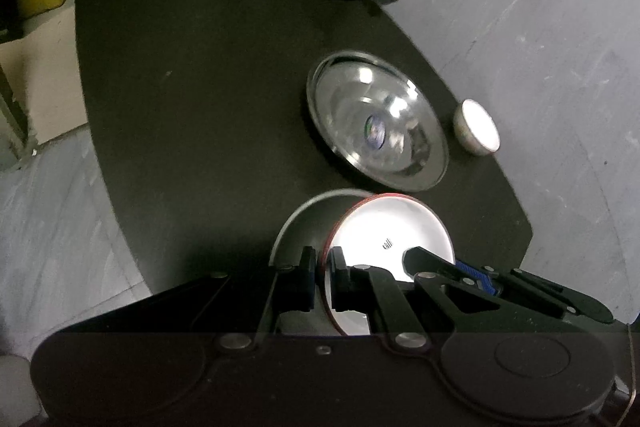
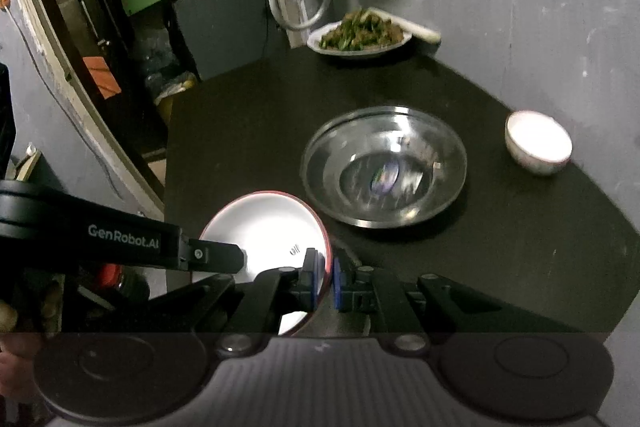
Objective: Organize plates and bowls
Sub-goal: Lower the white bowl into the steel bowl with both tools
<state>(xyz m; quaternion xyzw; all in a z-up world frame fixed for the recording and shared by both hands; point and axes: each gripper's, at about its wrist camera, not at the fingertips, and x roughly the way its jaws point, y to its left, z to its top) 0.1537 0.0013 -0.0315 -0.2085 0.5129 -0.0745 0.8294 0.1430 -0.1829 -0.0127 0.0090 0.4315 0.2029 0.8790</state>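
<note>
Both grippers pinch one red-rimmed white bowl (image 1: 388, 235) by opposite rim edges: left gripper (image 1: 323, 267), right gripper (image 2: 325, 277), jaws clamped on the rim. Steel basin (image 2: 384, 167) just ahead of the jaws on the desk (image 1: 200, 87); small white bowl (image 2: 538, 143) beyond-right, food plate (image 2: 360, 37) far ahead.

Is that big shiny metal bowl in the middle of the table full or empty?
Empty. The metal bowl shows only bare, reflective insides with a small sticker at the bottom; no food or liquid is visible in either view.

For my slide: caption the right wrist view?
Both grippers clamp a red-rimmed white bowl beside the steel basin.
</note>
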